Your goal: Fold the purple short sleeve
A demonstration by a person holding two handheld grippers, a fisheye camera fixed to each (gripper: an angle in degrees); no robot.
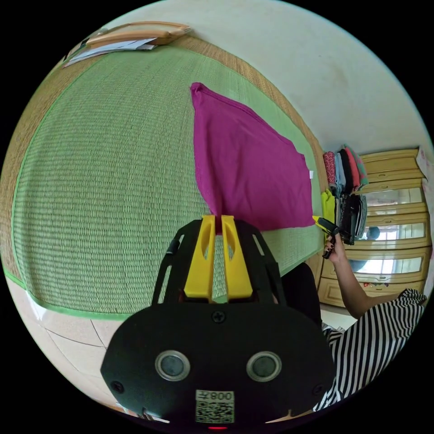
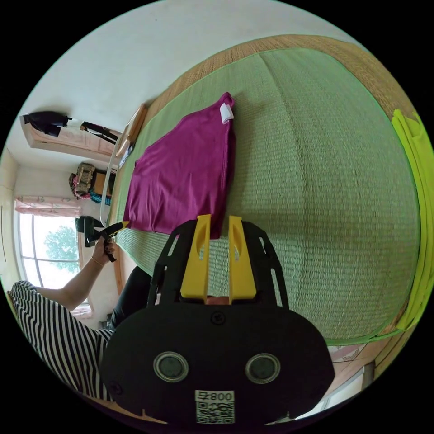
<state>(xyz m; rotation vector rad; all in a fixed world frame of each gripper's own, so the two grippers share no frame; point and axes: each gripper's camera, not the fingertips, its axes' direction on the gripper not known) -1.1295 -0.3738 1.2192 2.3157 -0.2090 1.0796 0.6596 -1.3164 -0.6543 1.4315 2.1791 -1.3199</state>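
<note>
Two hand-held grippers hold the purple shirt [image 1: 246,169] by its near edge above a green woven mat [image 1: 104,190].

In the left gripper view, the left hand-held gripper [image 1: 217,220] has its yellow jaws drawn close together, with the lower corner of the shirt pinched between the tips. The cloth rises away from the jaws to a pointed corner far up the mat. At the right of this view the right hand-held gripper [image 1: 322,222] grips the shirt's other near corner, held in a hand [image 1: 333,246] on an arm that comes from a striped sleeve [image 1: 375,339]. Behind it stand a wooden dresser [image 1: 389,226] and a stack of folded clothes [image 1: 346,174]. At the far end of the mat lies a wooden frame [image 1: 135,34] with papers.

In the right gripper view, the right hand-held gripper [image 2: 219,224] has a wider gap between its jaws; the shirt's corner lies against the left jaw tip, and I cannot tell whether both jaws press on it. The shirt [image 2: 181,176] stretches away, with a white tag [image 2: 225,112] at its far corner. At the left the left hand-held gripper [image 2: 118,225] bites the opposite corner, and a window [image 2: 49,244] shows beyond it. A bright yellow-green cloth [image 2: 418,190] lies along the mat's right edge.
</note>
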